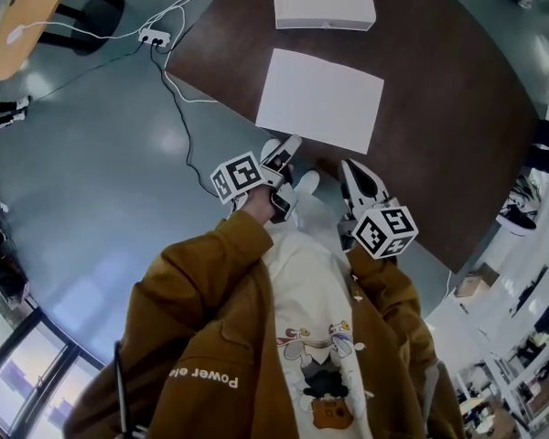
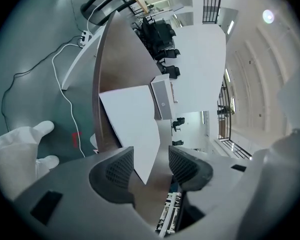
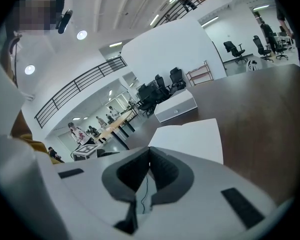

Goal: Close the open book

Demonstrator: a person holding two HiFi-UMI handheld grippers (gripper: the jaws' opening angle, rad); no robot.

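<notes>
2 empty tools: left gripper (image 2: 151, 166) wide apart, right gripper (image 3: 149, 156) closed; book (image 1: 320, 99) perhaps spread flat, spine indistinct.

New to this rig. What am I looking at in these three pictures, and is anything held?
No robot: a person holds a hand tool with a claw in each hand. The head view looks down from their head; the other two look along each claw. On the table lie an open book and, farther off, a white box. The left claw is open, aimed at the book's corner, not gripping it. The right claw is shut and empty.
</notes>
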